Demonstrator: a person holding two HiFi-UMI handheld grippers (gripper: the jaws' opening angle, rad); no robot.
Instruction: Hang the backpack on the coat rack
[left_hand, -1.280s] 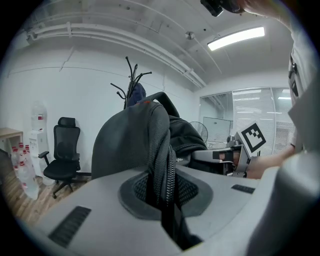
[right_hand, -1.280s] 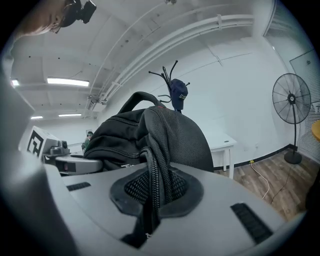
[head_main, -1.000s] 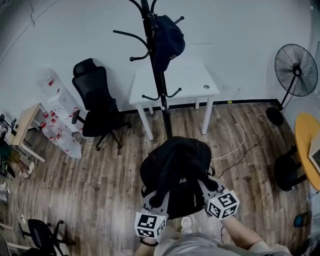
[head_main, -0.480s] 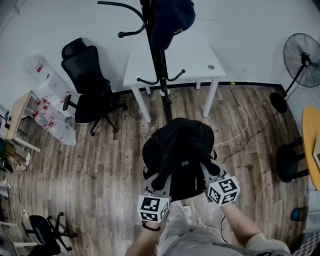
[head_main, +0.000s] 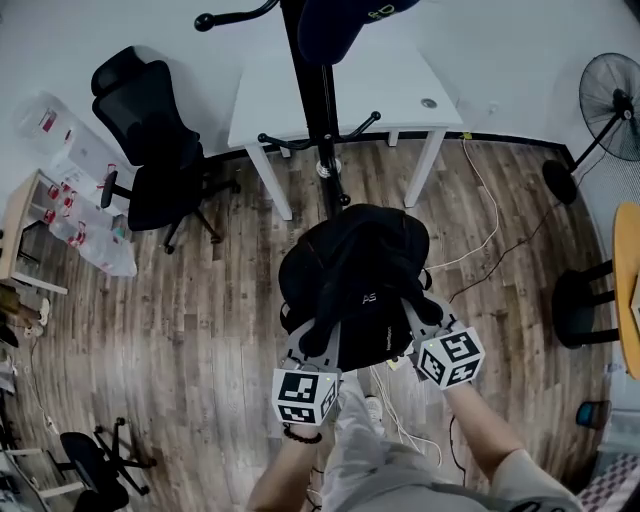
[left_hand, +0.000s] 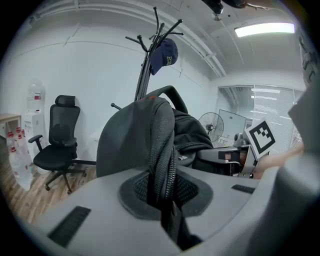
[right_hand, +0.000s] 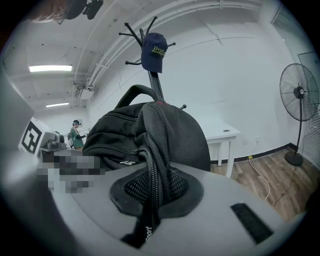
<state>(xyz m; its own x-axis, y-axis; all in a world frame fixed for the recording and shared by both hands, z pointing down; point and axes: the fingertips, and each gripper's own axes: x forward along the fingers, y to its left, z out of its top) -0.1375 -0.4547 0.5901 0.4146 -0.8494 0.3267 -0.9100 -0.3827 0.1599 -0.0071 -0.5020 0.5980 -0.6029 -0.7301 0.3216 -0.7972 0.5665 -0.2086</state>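
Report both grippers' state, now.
Left gripper: closed, holding the backpack by a strap.
Right gripper: closed, holding the backpack by its other strap.

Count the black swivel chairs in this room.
2. One office chair stands by the wall, left of the coat rack; a smaller one sits in the bottom-left corner. The dark seat at the right edge may be a third.

backpack (head_main: 352, 275) carried closer to coat rack (head_main: 318, 120), base now nr it, cap (head_main: 345, 20) half off-frame
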